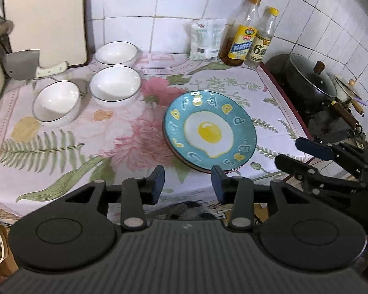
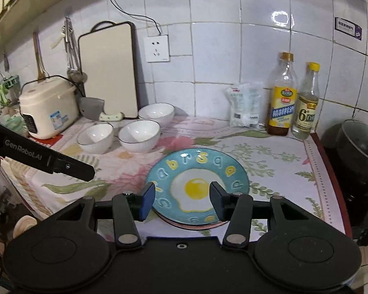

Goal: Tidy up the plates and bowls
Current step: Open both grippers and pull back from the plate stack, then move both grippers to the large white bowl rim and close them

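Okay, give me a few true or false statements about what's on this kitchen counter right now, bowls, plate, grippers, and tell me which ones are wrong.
1. Three white bowls stand separately on the floral cloth, none nested. True.
2. The blue egg plate lies alone on the cloth. False: a reddish rim shows beneath it, so it sits on at least one other plate.
3. The left gripper grips the plate's edge. False: its jaws stand apart with nothing between them.
4. The right gripper is open and holds nothing. True.
5. The cleaver lies beside the bottles. False: it leans near the cutting board; the two bottles stand at the other end.
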